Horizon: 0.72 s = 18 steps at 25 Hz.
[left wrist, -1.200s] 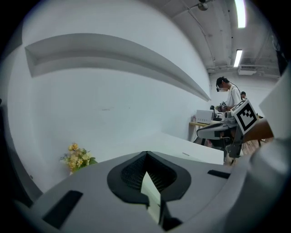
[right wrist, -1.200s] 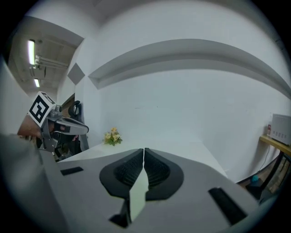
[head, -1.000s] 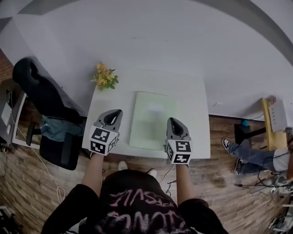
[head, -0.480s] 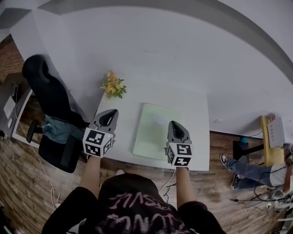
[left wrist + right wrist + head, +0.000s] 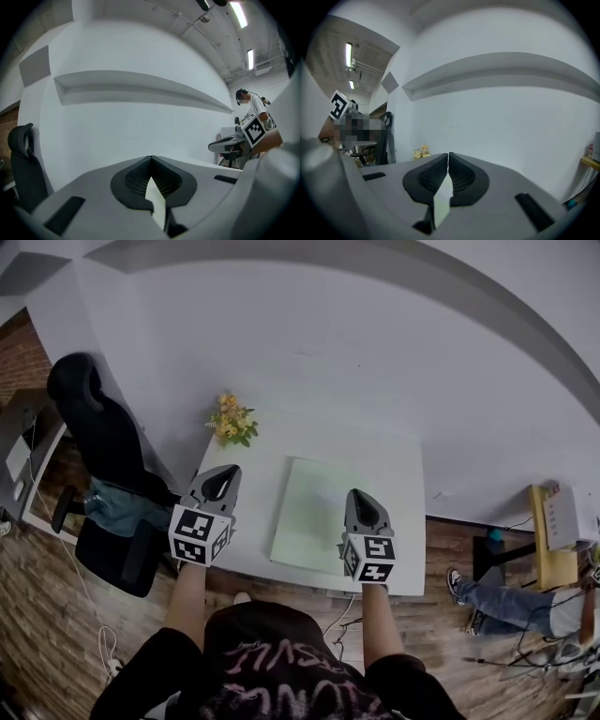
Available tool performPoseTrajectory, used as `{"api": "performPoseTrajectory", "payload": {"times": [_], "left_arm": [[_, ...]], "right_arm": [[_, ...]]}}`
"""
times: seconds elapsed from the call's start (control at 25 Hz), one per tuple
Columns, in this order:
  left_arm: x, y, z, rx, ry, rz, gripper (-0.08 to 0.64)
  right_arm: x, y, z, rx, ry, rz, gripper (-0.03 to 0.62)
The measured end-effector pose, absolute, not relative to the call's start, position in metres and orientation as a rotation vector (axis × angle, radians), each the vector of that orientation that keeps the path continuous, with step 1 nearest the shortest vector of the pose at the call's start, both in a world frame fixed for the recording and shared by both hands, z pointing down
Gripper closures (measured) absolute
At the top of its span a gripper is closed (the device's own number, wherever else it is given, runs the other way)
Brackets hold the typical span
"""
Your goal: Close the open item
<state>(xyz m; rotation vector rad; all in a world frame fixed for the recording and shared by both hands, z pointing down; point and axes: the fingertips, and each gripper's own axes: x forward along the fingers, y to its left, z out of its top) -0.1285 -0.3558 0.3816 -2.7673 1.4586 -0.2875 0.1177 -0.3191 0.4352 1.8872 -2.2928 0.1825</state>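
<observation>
Pale green folder (image 5: 314,507) — lies flat on the white table (image 5: 398,474), between the two grippers. Left gripper (image 5: 226,474) and right gripper (image 5: 360,495) — each with its jaws pressed together on nothing, held over the table's near side. Yellow flowers (image 5: 232,420) stand at the far left corner, with a black chair (image 5: 98,437) beside the table.

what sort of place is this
Likely an office or lab workroom: a white table against a plain wall, a black office chair beside it, and cables on the wood-look floor.
</observation>
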Motion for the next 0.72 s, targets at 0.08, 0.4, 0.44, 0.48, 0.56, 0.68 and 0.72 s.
{"api": "performPoseTrajectory", "payload": {"times": [0.08,0.4,0.44,0.48,0.56,0.68,0.72], "left_arm": [[-0.131,-0.356,0.381,-2.764,1.483,-0.267,0.546],[-0.12,-0.353,0.376,-2.76,1.481,-0.256,0.546],[-0.118,-0.353,0.375,-2.758,1.48,-0.258,0.546],[-0.117,-0.353,0.374,-2.756,1.477,-0.259,0.546],[-0.113,-0.353,0.374,-2.757,1.47,-0.259,0.546],[-0.108,-0.35,0.378,-2.768,1.466,-0.258,0.546],[-0.108,-0.349,0.379,-2.771,1.466,-0.26,0.546]], "right_arm": [[0.117,-0.319,0.434,1.876,-2.298,0.176,0.568],[0.13,-0.319,0.431,1.881,-2.295,0.178,0.568],[0.131,-0.319,0.432,1.881,-2.298,0.179,0.568],[0.132,-0.319,0.432,1.882,-2.299,0.181,0.568],[0.136,-0.319,0.433,1.89,-2.297,0.186,0.568],[0.141,-0.315,0.434,1.897,-2.287,0.192,0.568],[0.141,-0.313,0.435,1.895,-2.284,0.193,0.568]]}}
